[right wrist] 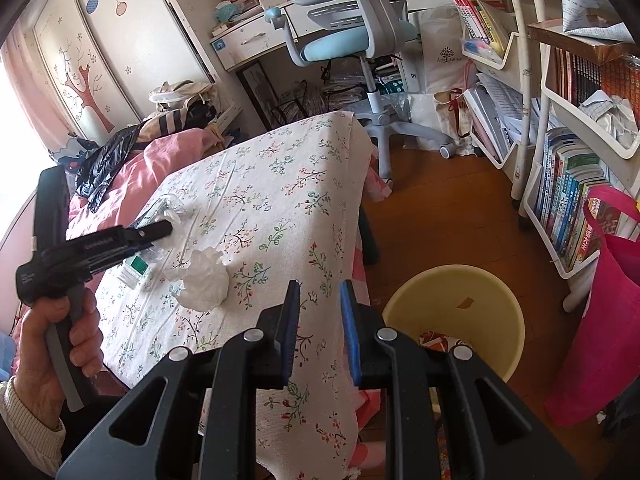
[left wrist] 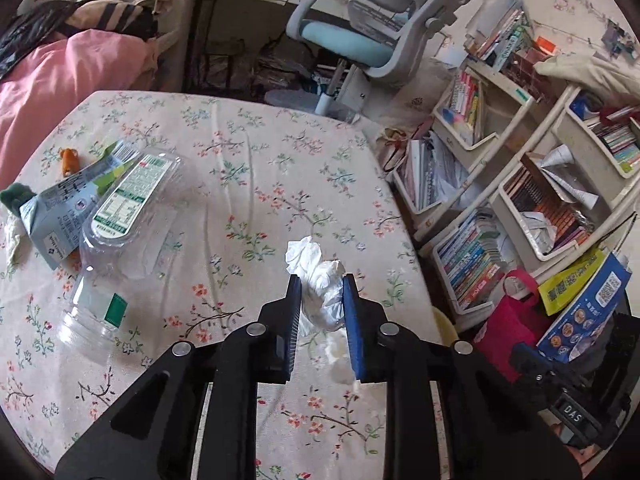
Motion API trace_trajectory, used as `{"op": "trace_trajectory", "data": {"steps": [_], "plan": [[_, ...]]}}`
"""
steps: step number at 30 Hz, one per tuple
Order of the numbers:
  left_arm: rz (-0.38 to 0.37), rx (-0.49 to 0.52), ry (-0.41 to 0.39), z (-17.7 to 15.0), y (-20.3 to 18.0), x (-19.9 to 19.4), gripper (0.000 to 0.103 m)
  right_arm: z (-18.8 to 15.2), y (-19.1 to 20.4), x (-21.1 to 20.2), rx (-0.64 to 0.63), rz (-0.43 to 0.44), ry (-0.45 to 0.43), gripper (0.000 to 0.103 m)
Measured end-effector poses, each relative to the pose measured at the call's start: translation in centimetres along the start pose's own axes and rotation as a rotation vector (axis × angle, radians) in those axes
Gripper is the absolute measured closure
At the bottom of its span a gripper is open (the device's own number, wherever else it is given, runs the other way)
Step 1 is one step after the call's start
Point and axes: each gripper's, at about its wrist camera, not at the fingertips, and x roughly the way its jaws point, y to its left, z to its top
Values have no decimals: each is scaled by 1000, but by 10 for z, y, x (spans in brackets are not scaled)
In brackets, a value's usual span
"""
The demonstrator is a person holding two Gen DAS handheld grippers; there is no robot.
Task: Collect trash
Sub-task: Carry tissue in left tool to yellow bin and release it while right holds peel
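At the far left of the table (left wrist: pixel 248 152), which is covered in a floral cloth, lie a pale blue flattened carton (left wrist: pixel 52 208) and a clear plastic bottle with a green-and-white label (left wrist: pixel 120 216), both still to be collected. Right of them, the left hand-held gripper (left wrist: pixel 322 292) has its jaws drawn in narrow on a crumpled white tissue (left wrist: pixel 320 280), the black pad and the blue pad pressing its two sides. In the right wrist view a second white tissue wad (right wrist: pixel 204 276) rests on the cloth just below that tool, which a hand (right wrist: pixel 60 340) holds by its grip. Further right, the right hand-held gripper (right wrist: pixel 320 300) hangs over the table's edge with its jaws narrow and nothing between them. Right again, on the wooden floor beside the table, stands a pale yellow round bin (right wrist: pixel 496 296) with some scraps already inside.

The step in hand looks like carrying the pinched tissue to the bin. To do it well, keep the squeeze steady, since soft paper slips easily, lift it clear of the cloth, carry it rightward past the table edge, and open only when it is above the bin's mouth
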Motion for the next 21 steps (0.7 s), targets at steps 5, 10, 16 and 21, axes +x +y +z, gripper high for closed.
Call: {"op": "trace_trajectory", "data": {"steps": [5, 10, 16, 21], "plan": [[-100, 87, 8, -4, -37, 0, 83, 0, -1, -3, -2, -15, -9, 81], [-143, 138, 33, -15, -78, 11, 83, 0, -14, -15, 25, -44, -36, 81], [-167, 155, 75, -30, -111, 37, 83, -4, -27, -19, 48, -51, -32, 81], [-248, 183, 127, -41, -142, 62, 70, -9, -40, -19, 73, -66, -20, 81]]}}
